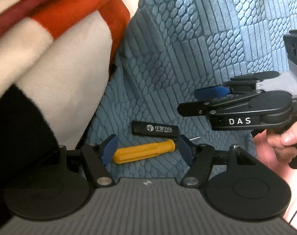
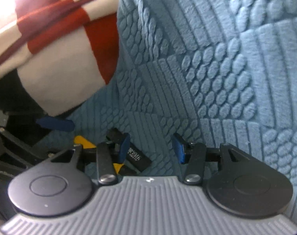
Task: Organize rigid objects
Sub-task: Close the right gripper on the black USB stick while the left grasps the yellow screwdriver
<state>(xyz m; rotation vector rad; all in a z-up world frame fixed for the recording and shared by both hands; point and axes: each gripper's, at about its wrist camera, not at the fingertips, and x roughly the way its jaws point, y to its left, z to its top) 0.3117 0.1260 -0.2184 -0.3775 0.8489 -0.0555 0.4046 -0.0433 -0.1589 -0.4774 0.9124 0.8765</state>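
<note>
A yellow screwdriver handle [image 1: 143, 150] lies on the blue textured cover between the fingers of my left gripper [image 1: 147, 149], which is open around it without touching. A black lighter with white print [image 1: 155, 130] lies just beyond it. My right gripper [image 1: 209, 98] hovers at the right, above the cover, open and empty. In the right wrist view my right gripper [image 2: 151, 148] is open above the lighter [image 2: 137, 158], and the yellow handle [image 2: 83, 142] shows behind its left finger. A blue fingertip [image 2: 56, 124] of the left gripper shows at the left.
A folded blanket in cream, orange, maroon and black [image 1: 50, 58] is piled on the left, close to the objects; it also shows in the right wrist view [image 2: 56, 58]. The blue quilted cover [image 1: 207, 39] stretches far and right. A hand [image 1: 281, 141] holds the right gripper.
</note>
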